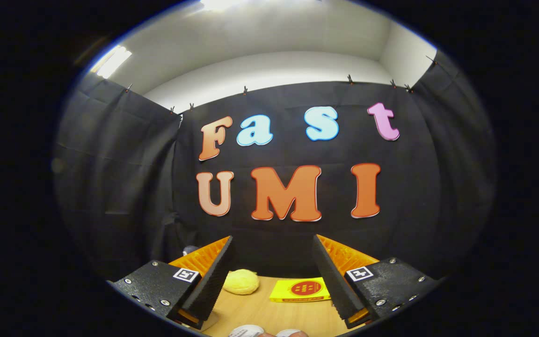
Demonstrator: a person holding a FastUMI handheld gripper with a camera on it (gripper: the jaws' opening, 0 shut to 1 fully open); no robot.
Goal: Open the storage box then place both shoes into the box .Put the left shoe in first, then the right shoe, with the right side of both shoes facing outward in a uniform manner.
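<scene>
Shoes – just 2 pale toe caps poking in at near edge of worktop, between fingers. Probably light, squashy uppers, so heel collar looks like firmest hold. Gripper spread wide, holding nothing. Yellow soft lump and yellow packet toward far edge.

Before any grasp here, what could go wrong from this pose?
The gripper is open and empty, aimed high at the booth wall, so a descent may be misjudged. A yellow soft object and a yellow packet lie on the table just ahead of the fingers and might be knocked.
</scene>
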